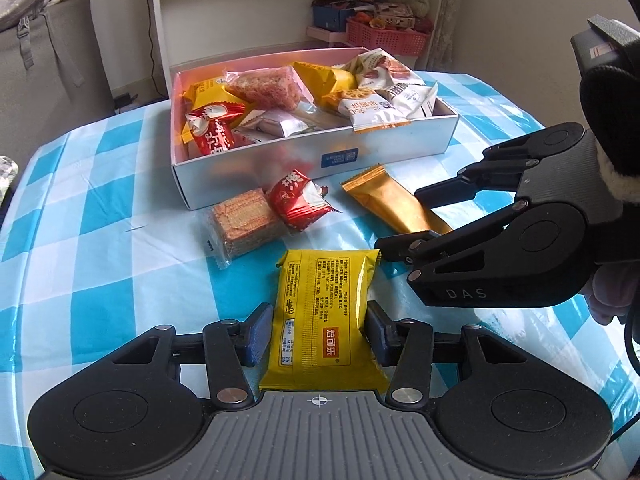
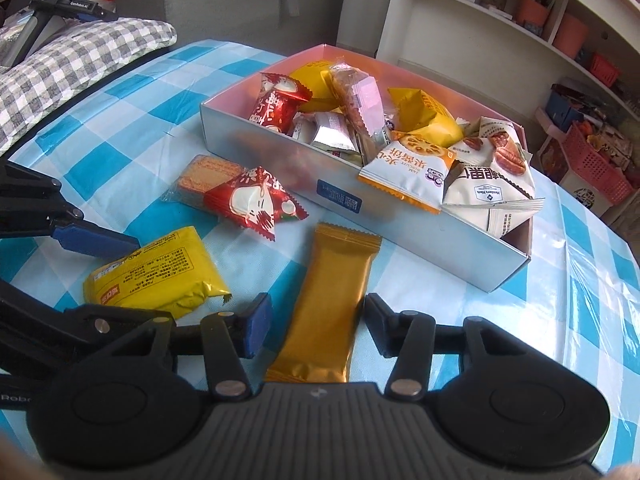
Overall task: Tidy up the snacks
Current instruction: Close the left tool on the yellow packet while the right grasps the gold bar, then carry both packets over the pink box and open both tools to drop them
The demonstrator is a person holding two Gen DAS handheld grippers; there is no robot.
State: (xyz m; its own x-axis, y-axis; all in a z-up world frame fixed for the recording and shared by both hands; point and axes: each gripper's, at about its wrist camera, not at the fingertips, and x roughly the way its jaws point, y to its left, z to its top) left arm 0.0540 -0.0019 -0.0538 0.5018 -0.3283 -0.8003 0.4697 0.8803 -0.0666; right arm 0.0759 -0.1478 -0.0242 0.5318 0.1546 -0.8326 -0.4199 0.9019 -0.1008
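Glossy yellow foil wraps the flat, pillow-shaped snack pack (image 1: pixel 324 312) lying on the worktop (image 1: pixel 100 240), which is covered in a smooth blue-and-white checked cloth. The left tool (image 1: pixel 318 334) straddles this pack, its blue pads spread wide to either side near the pack's edges; whether they touch the foil I cannot tell. The pack's long axis runs along the tool's fingers, pointing away towards the box (image 1: pixel 312 152).

A slim golden bar wrapper (image 2: pixel 328 308), matte and metallic with crimped zigzag ends, lies between the spread fingers of the right tool (image 2: pixel 316 328), clear of both pads. Its long axis also runs along the fingers, its far end aimed at the box's near wall.

The box is a shallow rectangular card tray, silvery outside and pink inside, heaped with crinkly packets in red, yellow and white. Just in front of it on the cloth sit a clear-wrapped block of ridged brown wafers (image 1: pixel 240 224) and a shiny red sweet packet (image 1: pixel 298 200), touching each other. The red packet overlaps the wafers' end in the right wrist view.
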